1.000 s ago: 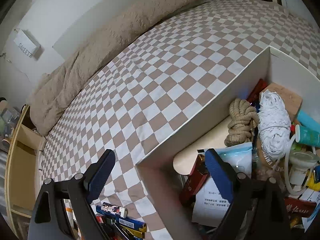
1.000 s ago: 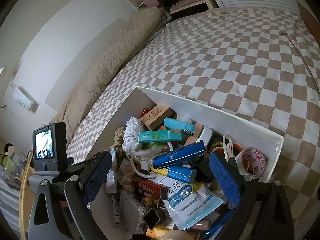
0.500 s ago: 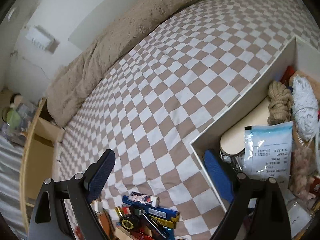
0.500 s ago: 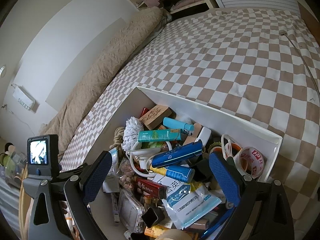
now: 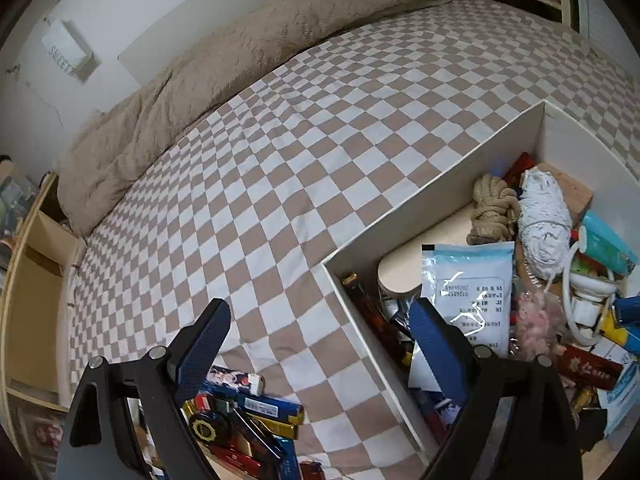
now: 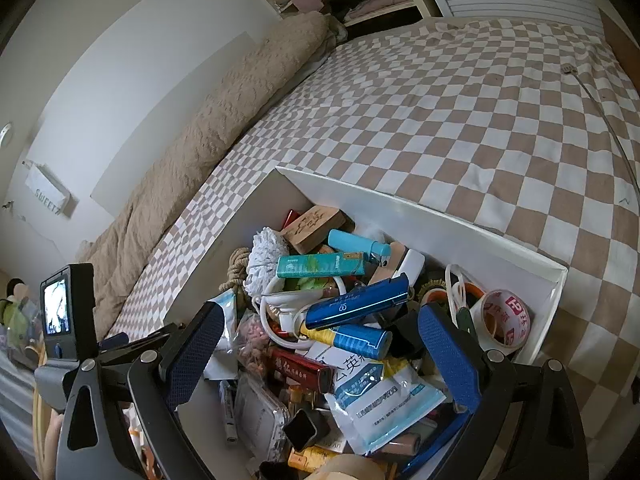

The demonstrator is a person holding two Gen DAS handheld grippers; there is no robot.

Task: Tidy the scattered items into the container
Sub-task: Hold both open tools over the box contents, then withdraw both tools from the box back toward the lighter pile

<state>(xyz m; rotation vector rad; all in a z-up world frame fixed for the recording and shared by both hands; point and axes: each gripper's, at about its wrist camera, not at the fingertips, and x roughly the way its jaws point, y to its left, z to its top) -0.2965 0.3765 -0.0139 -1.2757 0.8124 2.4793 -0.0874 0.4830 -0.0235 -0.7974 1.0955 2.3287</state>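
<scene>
White box (image 5: 436, 196) sits on the checked bedspread (image 5: 304, 128), crammed with small items. Left of it, loose items (image 5: 240, 424) lie beneath the left gripper (image 5: 320, 344), fingers spread and empty. Over the box, the right gripper (image 6: 324, 344) hangs spread, holding nothing.

A box (image 6: 420, 216) sat on the checkered bedspread (image 5: 280, 152), crammed with items; a rope coil (image 5: 490, 210) lay inside against its left wall. Left of the box, loose packets (image 5: 248, 412) lay on the bedspread. A rolled blanket (image 5: 248, 52) ran along the wall behind.
</scene>
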